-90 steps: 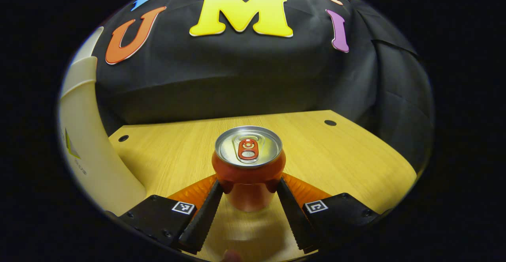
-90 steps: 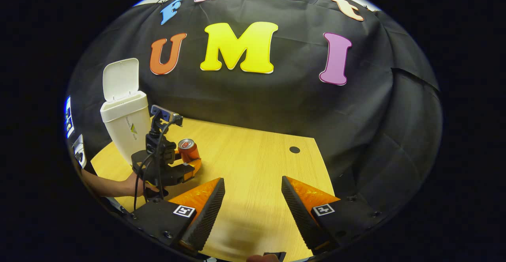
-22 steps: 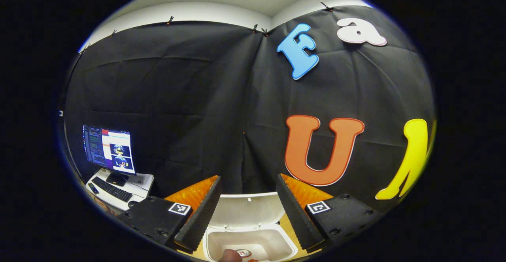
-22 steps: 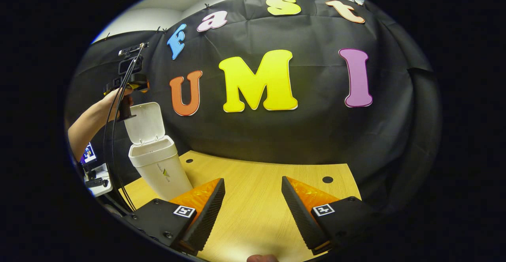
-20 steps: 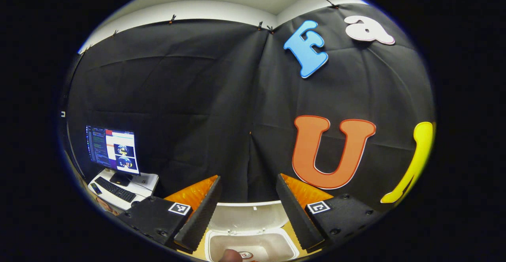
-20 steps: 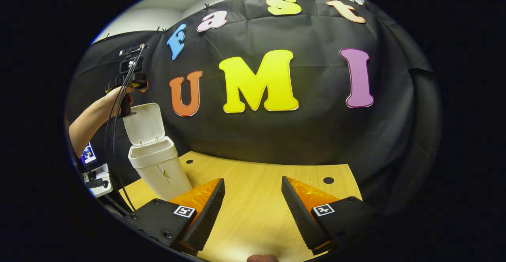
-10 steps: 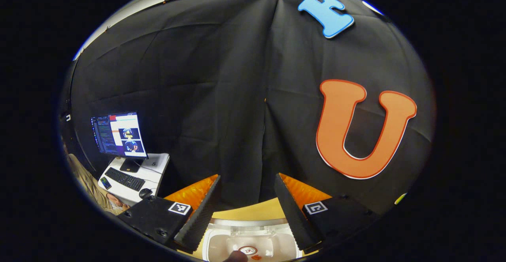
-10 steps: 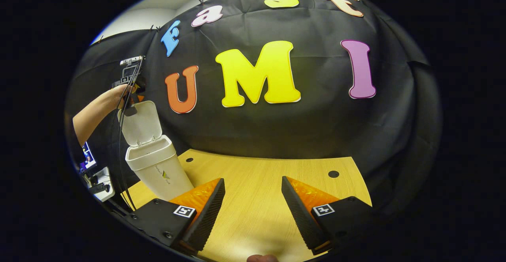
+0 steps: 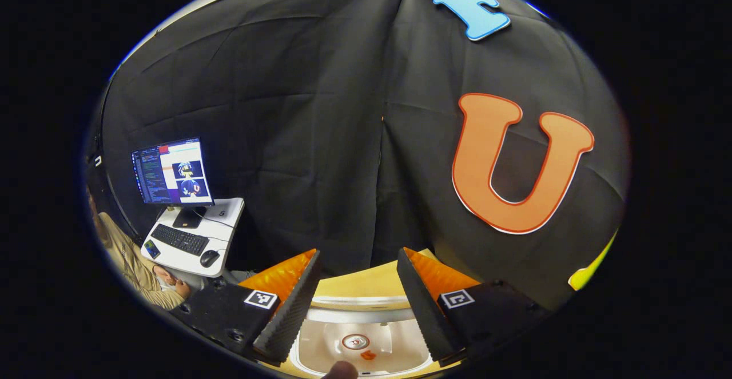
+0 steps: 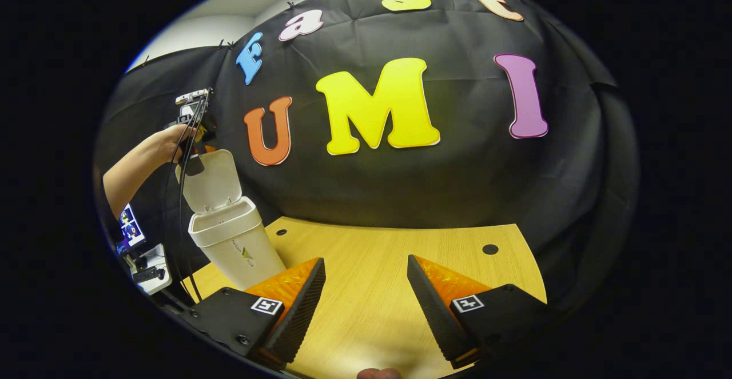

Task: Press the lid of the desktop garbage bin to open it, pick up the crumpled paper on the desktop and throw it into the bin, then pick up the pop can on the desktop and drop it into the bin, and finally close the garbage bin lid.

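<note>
White garbage bin (image 10: 237, 244) on table (image 10: 394, 264), pop can (image 9: 355, 342) inside (paper unclear); left gripper (image 9: 357, 279) above raised lid (image 10: 213, 180), fingers spread, likely to close it; right gripper (image 10: 366, 287) idle, fingers spread.

pop can (image 9: 355, 342): lying deep inside the bin (image 9: 320, 349), body hidden, top alone showing
bin: near rim being cut off

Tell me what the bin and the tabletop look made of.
The bin looks like matte off-white plastic: smooth moulded walls, with a thin lid hinged upright. The tabletop shows pale wood grain with a flat, even sheen, so probably laminate rather than solid wood.
</note>
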